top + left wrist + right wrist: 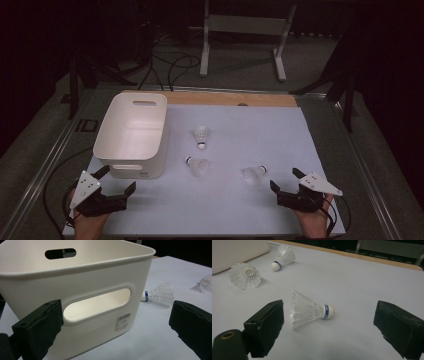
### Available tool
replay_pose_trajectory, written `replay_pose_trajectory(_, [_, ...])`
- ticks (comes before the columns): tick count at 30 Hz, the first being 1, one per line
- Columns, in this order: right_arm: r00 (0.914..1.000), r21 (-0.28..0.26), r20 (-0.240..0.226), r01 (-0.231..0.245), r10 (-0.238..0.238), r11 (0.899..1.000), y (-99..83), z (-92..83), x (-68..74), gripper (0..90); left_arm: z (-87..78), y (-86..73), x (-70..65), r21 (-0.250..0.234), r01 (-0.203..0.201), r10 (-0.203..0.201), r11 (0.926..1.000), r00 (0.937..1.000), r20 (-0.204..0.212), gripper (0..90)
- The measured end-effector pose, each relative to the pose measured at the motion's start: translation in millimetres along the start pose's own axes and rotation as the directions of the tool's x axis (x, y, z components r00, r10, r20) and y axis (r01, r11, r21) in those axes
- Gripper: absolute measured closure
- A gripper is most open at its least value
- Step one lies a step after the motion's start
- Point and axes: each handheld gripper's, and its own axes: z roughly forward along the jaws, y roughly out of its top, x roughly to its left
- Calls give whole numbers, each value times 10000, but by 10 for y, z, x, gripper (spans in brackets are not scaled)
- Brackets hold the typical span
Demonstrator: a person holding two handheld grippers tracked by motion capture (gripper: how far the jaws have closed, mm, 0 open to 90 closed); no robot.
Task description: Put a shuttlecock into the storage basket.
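Your right gripper (pixel 286 181): jaws wide apart, holding nothing, near the table's front edge.
Your left gripper (pixel 116 179): jaws apart, empty, just beside the white bin (pixel 131 131).
Nearest shuttlecock (pixel 310 309): lying on its side just ahead of your right gripper.
Room: bare white tabletop (pixel 250 210) between your grippers.
Farther: two more shuttlecocks (pixel 198 165) beside the bin.

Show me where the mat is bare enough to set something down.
Free: the mat right of the far shuttlecock, and the near strip between left gripper and right gripper. Crowded: the middle, where three shuttlecocks lie beside the white bin.

Bin (pixel 82 285) base and left side beyond the left gripper view's edge.
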Motion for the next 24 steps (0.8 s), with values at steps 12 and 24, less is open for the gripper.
replay_pose_trajectory(12, [10000,158,-44,71,-70,9999,47,47,3,88,-15,-52,48,39,242,-241,9997,9996,-172,2])
replay_pose_trajectory(24, [9998,261,187,90,-95,9996,79,52,0,88,28,-66,38,273,161,-154,9995,9996,-235,2])
